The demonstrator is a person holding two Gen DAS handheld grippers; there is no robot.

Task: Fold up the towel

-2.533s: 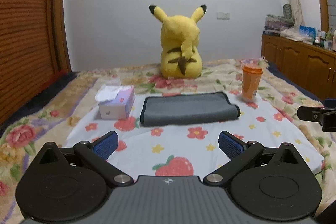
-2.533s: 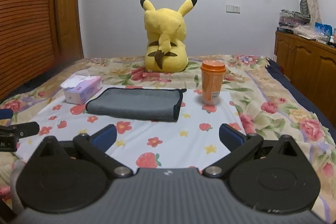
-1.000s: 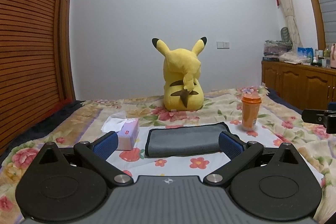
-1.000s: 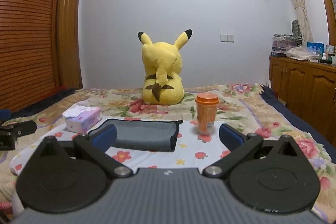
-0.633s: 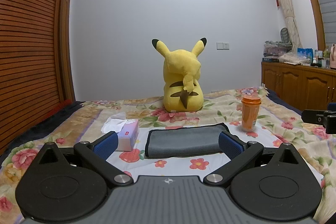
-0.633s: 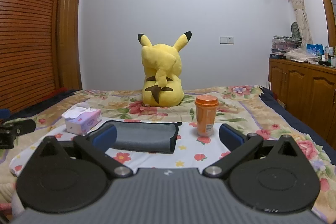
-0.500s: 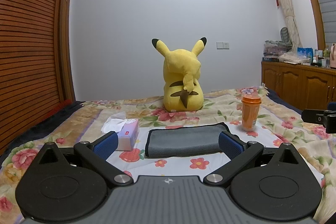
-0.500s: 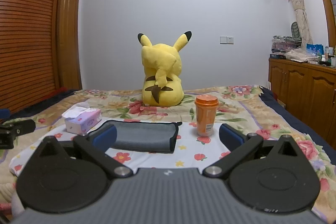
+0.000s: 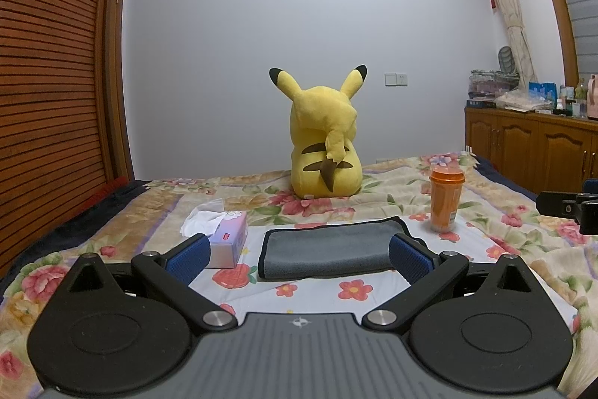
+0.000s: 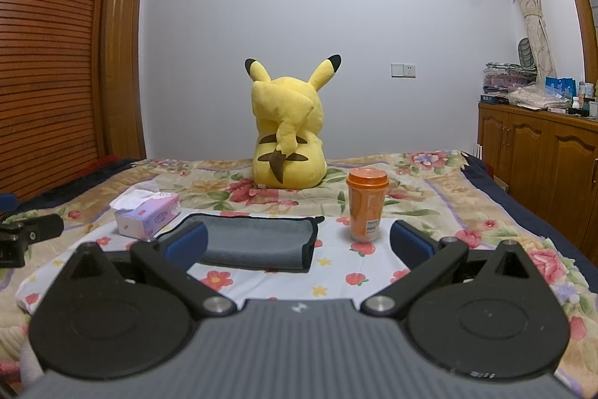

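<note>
A grey towel [image 9: 329, 248] lies folded in a flat long rectangle on the white flowered sheet [image 9: 317, 290] on the bed. It also shows in the right wrist view [image 10: 258, 242]. My left gripper [image 9: 299, 257] is open and empty, held level in front of the towel and apart from it. My right gripper [image 10: 299, 245] is open and empty, also short of the towel, which lies ahead to its left. Each gripper's tip shows at the edge of the other's view.
A tissue box [image 9: 224, 242] stands left of the towel. An orange cup [image 9: 445, 199] with a lid stands to its right. A yellow plush toy [image 9: 323, 141] sits behind. Wooden cabinets [image 9: 530, 144] line the right wall. A slatted wooden wall [image 9: 52, 81] is at left.
Since 2.5 s ago both grippers have tilted up from looking down at the bed to level. In the last second almost nothing has moved. Both stay open.
</note>
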